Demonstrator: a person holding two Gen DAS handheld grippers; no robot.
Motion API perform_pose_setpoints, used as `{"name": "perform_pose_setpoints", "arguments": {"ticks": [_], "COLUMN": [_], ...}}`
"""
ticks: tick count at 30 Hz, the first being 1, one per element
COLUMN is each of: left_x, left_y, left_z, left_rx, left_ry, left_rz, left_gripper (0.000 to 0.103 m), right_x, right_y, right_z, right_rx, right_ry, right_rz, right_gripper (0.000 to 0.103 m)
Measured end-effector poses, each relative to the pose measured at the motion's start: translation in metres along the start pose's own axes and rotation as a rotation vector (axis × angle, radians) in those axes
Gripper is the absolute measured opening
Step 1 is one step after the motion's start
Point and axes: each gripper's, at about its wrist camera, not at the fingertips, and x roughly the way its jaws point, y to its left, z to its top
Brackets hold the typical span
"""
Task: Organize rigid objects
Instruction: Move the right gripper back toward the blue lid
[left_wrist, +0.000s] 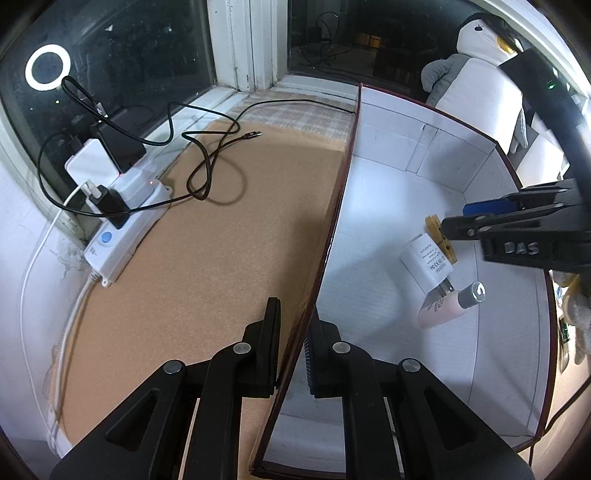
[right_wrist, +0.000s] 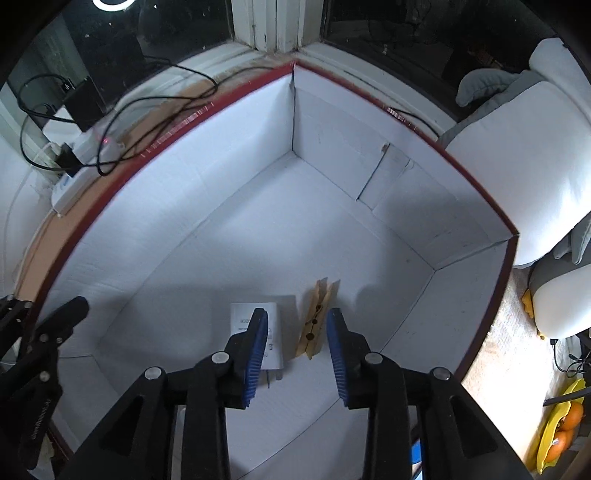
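A white box with a dark red rim (left_wrist: 334, 229) (right_wrist: 476, 184) stands on the cork surface. Inside lie a white power adapter (left_wrist: 426, 263) (right_wrist: 242, 314), a wooden clothespin (left_wrist: 441, 240) (right_wrist: 317, 319) and a pink tube (left_wrist: 448, 304). My left gripper (left_wrist: 291, 334) straddles the box's left wall, one finger outside and one inside, closed on the wall. My right gripper (right_wrist: 297, 334) is open inside the box, just above the clothespin and adapter; it also shows in the left wrist view (left_wrist: 465, 218).
A cork mat (left_wrist: 221, 240) lies left of the box with a black cable (left_wrist: 207, 166) and a white power strip (left_wrist: 122, 221) with plugs. A plush penguin (left_wrist: 480, 85) (right_wrist: 524, 166) sits behind the box. A yellow dish with oranges (right_wrist: 561, 424) is at the right.
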Motion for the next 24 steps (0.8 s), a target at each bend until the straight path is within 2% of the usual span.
{"name": "perform_pose_setpoints", "arguments": {"ticks": [6,13,16,18,24], "left_x": [-0.002,-0.012,-0.017,-0.020,-0.025], "left_y": [0.001,0.002,0.002,0.001,0.001], "left_z": [0.000,-0.005,-0.008,-0.010,-0.016], "left_rx": [0.008,0.011,0.010,0.012,0.011], "left_ry": [0.005,-0.003,-0.006,-0.008,-0.007], "left_rz": [0.005,0.017,0.022,0.027,0.037], "left_gripper": [0.011,0.012,0.012,0.017,0.017], "right_x": [-0.039,-0.083,-0.093,-0.097,-0.094], "right_y": [-0.018,-0.049,-0.069,-0.080,-0.111], "right_z": [-0.015,-0.068,-0.096,-0.114,-0.163], "right_rx": [0.084,0.186,0.243,0.272,0.354], "right_ry": [-0.087,-0.177,-0.192,-0.194,-0.164], "right_rz": [0.070,0.094,0.088,0.077,0.036], "right_gripper": [0.030,0.032,0.033,0.034,0.040]}}
